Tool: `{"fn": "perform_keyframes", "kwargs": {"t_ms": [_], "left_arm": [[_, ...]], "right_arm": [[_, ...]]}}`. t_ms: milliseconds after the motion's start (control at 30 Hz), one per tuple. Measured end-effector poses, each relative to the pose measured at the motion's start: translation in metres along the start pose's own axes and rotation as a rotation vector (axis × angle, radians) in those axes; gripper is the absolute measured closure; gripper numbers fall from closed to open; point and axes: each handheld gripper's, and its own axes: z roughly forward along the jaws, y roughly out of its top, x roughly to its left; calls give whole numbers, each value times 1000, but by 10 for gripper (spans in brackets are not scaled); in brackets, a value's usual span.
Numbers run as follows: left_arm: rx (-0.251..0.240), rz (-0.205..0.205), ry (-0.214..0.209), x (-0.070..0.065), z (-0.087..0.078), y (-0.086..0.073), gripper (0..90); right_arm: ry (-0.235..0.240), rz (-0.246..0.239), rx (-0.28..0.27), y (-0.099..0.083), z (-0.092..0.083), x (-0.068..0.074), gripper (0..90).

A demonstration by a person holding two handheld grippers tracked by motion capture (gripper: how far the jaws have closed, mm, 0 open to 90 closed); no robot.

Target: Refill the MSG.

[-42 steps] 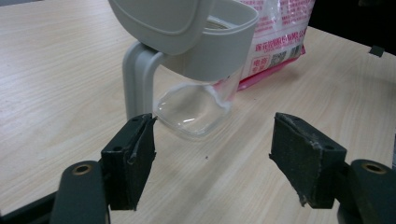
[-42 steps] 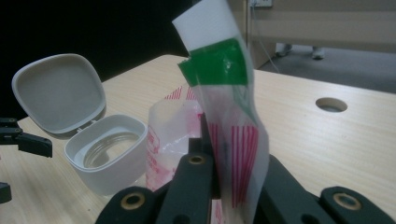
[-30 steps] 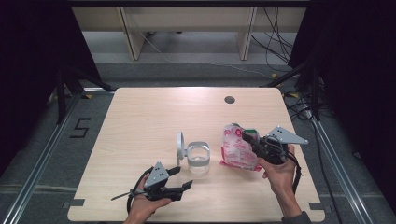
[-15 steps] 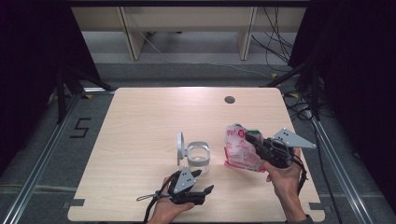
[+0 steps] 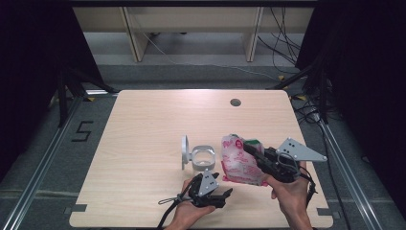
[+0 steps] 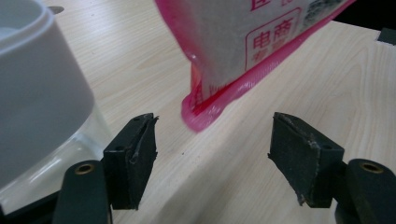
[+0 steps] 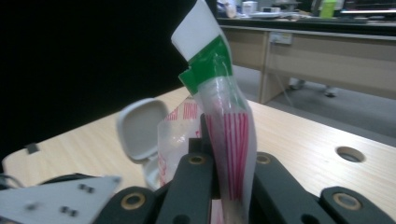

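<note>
A pink and white pouch (image 5: 238, 163) with a green top strip stands tilted on the table, its top pinched by my right gripper (image 5: 250, 147). In the right gripper view the jaws are shut on the pouch (image 7: 229, 135) just below the green strip. To its left is a clear container (image 5: 201, 160) with a white collar and its hinged white lid (image 5: 184, 152) flipped open. My left gripper (image 5: 225, 195) lies low near the front edge, open, just in front of the container and pouch. From the left gripper (image 6: 217, 158), the pouch's bottom corner (image 6: 219, 93) hangs beyond the empty jaws, with the container (image 6: 37, 93) at left.
The light wooden table (image 5: 143, 124) has a round hole (image 5: 235, 102) at the back right. Cables trail from both grippers toward the front edge. Metal rails run along the floor on either side, and desk legs stand beyond the far edge.
My left gripper has slid right along the front edge, ending below the container and pouch. The right gripper has risen a little, carrying the pouch's top with it.
</note>
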Motion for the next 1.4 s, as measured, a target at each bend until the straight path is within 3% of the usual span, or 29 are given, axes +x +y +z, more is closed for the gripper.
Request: {"fn": "perform_keyframes", "kwargs": {"t_ms": [67, 100, 133, 167, 300, 333, 467, 567, 733, 800, 833, 867, 933, 1000, 1033, 1067, 1133, 1200, 1267, 1400], "left_arm": [[-15, -16, -5, 0, 2, 1, 313], [-3, 12, 10, 1, 1, 3, 313], [-6, -26, 6, -2, 2, 3, 325], [-2, 3, 4, -1, 3, 4, 339], [-11, 16, 16, -4, 5, 6, 429], [-15, 24, 17, -4, 5, 6, 450], [-27, 38, 28, -5, 6, 7, 528], [-53, 56, 36, -7, 6, 9, 635], [-63, 65, 35, -10, 8, 9, 683], [-59, 39, 20, -11, 10, 10, 690], [-57, 35, 16, -12, 10, 11, 693], [-60, 32, 16, -12, 11, 12, 700], [-78, 2, -8, -14, 15, 14, 707], [-78, -11, 5, -15, 15, 15, 711], [-83, -19, 3, -15, 15, 16, 712], [-99, -42, -4, -15, 16, 16, 713], [-94, -36, 7, -15, 15, 16, 716], [-119, -64, -20, -16, 15, 15, 720], [-119, -73, -9, -16, 14, 15, 720], [-135, -95, -22, -16, 14, 14, 721]], "right_arm": [[8, -7, -15, 2, 0, 4, 900], [8, -7, -15, 2, 0, 4, 900], [-2, -7, -8, 3, -1, 9, 900], [19, -7, -3, 4, 0, 10, 900], [12, -31, -6, 5, 1, 12, 900], [29, -39, -16, 5, 2, 12, 900], [33, -31, -2, 6, 2, 13, 900], [32, -21, -2, 6, 2, 14, 900], [19, -29, -15, 7, 2, 9, 900], [-2, -39, -17, 8, 3, 6, 900], [17, -8, -13, 8, 4, 6, 900], [-5, 12, -3, 9, 3, 5, 900], [8, 20, -7, 10, 6, 0, 900], [6, -6, -7, 12, 9, -3, 900], [-2, 16, -7, 13, 10, -2, 900], [7, 4, -5, 15, 12, -4, 900], [7, 2, -3, 18, 13, -3, 900], [1, -17, -2, 20, 17, -3, 900], [-4, -39, -3, 21, 18, -5, 900], [10, -10, 9, 24, 23, -3, 900]]}}
